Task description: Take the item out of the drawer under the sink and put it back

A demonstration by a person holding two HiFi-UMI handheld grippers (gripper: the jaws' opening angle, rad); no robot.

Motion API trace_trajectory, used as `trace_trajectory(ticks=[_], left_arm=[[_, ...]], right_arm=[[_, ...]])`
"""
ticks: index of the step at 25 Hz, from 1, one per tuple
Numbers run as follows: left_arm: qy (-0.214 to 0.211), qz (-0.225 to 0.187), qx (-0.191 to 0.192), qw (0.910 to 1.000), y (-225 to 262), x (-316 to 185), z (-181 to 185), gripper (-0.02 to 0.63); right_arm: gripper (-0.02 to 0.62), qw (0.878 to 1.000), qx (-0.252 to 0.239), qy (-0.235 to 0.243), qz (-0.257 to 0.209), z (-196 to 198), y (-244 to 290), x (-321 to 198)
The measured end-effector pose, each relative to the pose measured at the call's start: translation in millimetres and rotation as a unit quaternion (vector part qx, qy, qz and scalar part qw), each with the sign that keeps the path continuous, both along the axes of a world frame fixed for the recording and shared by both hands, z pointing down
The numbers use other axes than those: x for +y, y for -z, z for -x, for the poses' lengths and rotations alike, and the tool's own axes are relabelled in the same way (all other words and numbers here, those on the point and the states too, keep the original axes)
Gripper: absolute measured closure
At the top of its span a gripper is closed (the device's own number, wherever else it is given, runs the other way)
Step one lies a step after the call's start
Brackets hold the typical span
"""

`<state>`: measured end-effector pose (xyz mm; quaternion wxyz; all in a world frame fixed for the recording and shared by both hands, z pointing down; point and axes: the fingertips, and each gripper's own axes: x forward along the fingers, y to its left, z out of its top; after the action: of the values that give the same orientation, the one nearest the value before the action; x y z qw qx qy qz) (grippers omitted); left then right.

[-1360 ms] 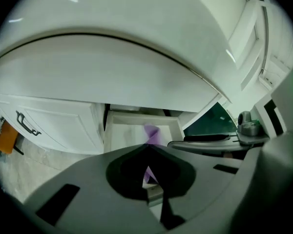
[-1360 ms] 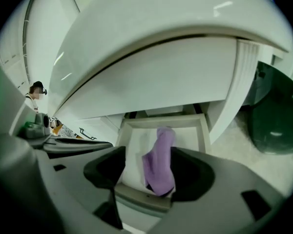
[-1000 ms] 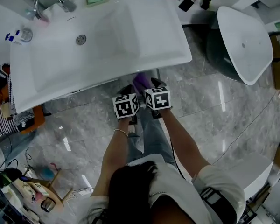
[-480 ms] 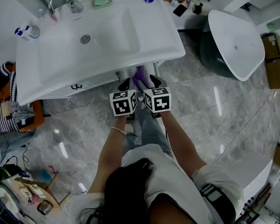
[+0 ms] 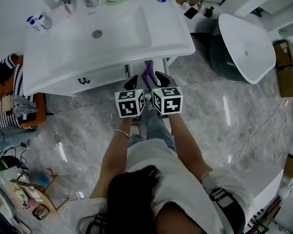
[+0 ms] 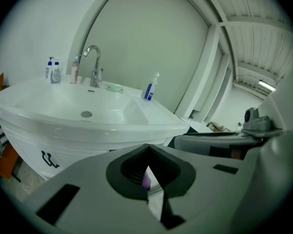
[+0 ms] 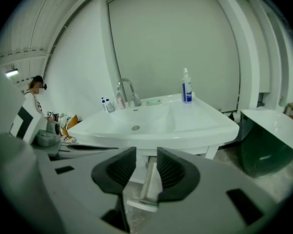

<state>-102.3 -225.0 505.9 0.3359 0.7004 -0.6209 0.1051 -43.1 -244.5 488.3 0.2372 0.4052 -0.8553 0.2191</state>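
Purple item (image 5: 147, 72) lies beneath the front rim of the white ceramic sink (image 5: 178, 35), ahead of both tongs, gripped by neither. Left tongs (image 6: 148, 146) are pinched together; right tongs (image 7: 145, 152), just closing partway, stand apart on nothing. Returned already or untouched, I can't judge.

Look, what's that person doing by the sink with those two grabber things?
A person stands at the white sink, holding a gripper in each hand just below its front edge. A purple item shows between them. The left gripper has its jaws together at the tips, with a bit of purple behind them. The right gripper has just been closing its jaws, but nothing is pinched between them.
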Motion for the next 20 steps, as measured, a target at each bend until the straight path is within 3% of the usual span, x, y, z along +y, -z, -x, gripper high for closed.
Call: trace_trajectory(ticks=[3, 7, 20], left_arm=[[-0.019, -0.018, -0.021, 0.9994, 13, 6, -4, 0.603], [-0.032, -0.036, -0.030, 0.9984, 25, 16, -9, 0.603], [-0.016, -0.066, -0.012, 0.9976, 47, 20, -6, 0.603]], right_arm=[[0.471, 1.000, -0.018, -0.004, -0.005, 5, 12, 10], [0.548, 0.999, -0.019, -0.011, -0.025, 1, 22, 18], [0.578, 0.998, -0.029, -0.014, -0.058, 1, 48, 28]])
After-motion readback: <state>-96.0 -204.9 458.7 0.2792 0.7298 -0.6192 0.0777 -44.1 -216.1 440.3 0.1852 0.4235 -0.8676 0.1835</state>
